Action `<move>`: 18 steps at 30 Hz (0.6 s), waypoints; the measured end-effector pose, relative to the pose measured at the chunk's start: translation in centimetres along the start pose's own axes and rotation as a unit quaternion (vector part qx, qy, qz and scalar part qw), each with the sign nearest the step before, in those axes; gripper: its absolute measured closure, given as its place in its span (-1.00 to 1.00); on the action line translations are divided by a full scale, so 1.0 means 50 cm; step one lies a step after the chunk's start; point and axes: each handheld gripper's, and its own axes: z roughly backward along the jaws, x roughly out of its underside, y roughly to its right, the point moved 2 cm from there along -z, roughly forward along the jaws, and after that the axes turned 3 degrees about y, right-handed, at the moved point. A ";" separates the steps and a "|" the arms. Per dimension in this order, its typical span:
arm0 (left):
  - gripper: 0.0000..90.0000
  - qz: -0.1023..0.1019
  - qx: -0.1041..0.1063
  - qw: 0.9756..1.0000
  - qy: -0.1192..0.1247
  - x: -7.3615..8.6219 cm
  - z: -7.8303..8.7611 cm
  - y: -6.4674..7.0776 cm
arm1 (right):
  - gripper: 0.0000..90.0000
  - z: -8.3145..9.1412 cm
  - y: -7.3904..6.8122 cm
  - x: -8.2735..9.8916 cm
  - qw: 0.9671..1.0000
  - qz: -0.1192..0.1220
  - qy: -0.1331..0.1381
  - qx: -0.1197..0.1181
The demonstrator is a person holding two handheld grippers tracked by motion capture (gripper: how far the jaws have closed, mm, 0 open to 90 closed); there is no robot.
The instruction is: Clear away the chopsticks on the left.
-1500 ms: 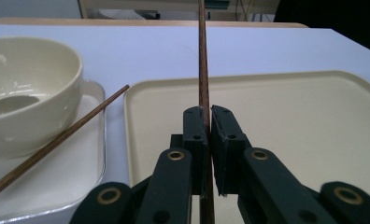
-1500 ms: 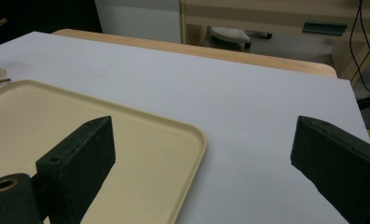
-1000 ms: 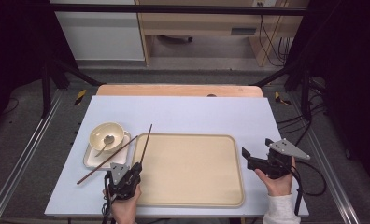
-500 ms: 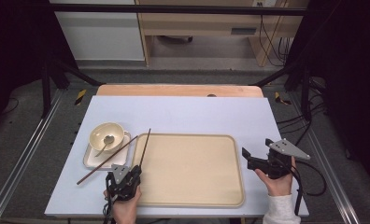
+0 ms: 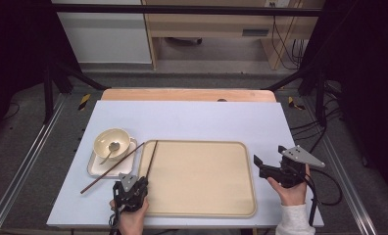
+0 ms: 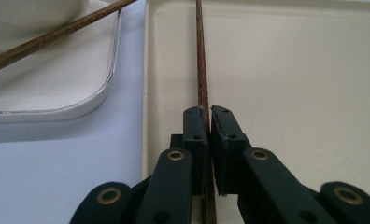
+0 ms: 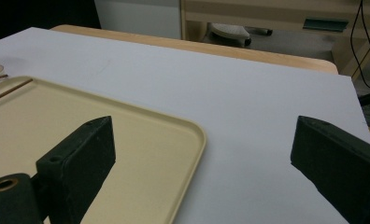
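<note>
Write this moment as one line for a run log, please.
left gripper: shut on chopstick over tray | right gripper: open, holding nothing | second chopstick: across white dish

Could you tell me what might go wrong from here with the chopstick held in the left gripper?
The left gripper pinches the chopstick near one end, so its long free end may swing or slip when lifted. It lies close to the tray rim and could catch. The second chopstick rests across the white dish and may get knocked.
</note>
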 end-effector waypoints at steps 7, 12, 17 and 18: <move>0.89 -0.001 -0.003 1.000 -0.005 0.001 -0.002 0.000 | -0.84 0.000 0.000 0.000 1.000 -0.001 -0.001 0.000; 0.87 -0.002 0.001 1.000 -0.006 0.000 -0.003 -0.001 | -0.84 0.000 -0.001 0.000 1.000 -0.001 -0.002 0.000; 0.78 -0.006 0.007 1.000 -0.006 0.000 -0.004 0.000 | -0.84 0.000 -0.001 0.000 1.000 -0.001 -0.002 0.000; 0.78 -0.007 0.008 1.000 -0.006 0.000 -0.004 0.001 | -0.84 0.000 -0.001 0.000 1.000 -0.001 -0.002 0.000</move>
